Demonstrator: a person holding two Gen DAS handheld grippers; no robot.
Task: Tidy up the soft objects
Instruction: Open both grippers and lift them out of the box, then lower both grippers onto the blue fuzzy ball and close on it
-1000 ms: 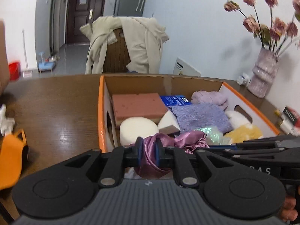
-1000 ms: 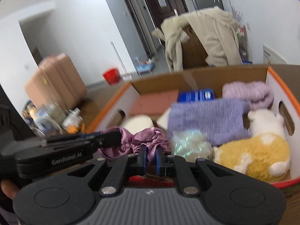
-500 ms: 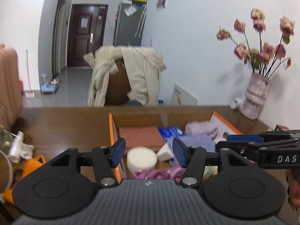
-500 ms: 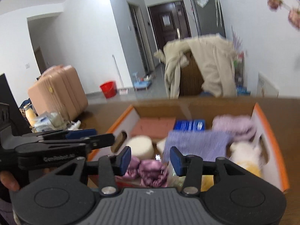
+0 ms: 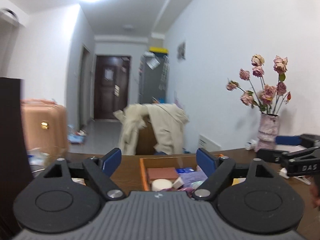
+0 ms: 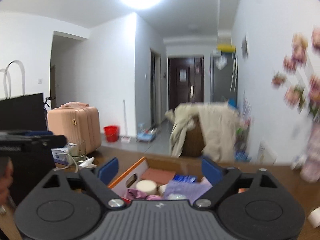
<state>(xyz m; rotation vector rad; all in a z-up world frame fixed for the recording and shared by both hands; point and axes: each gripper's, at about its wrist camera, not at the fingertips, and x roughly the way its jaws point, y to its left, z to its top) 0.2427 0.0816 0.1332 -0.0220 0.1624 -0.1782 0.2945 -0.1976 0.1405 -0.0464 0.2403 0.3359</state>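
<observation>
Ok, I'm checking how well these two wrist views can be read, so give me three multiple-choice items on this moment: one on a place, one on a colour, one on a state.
1. Where does the round white sponge lie?
A. in the cardboard box
B. on the floor
C. on the chair

2. What colour is the box's rim?
A. green
B. orange
C. black

3. How do the left gripper and right gripper stand?
A. both clamped on the purple satin cloth
B. only the left one open
C. both open, nothing between the pads

Answers:
1 A: the sponge sits inside the box beside the brick-red block.
2 B: an orange edge runs along the box's near wall.
3 C: the blue pads stand wide apart in both views, having just been opening, and the purple satin cloth lies in the box below them.
</observation>
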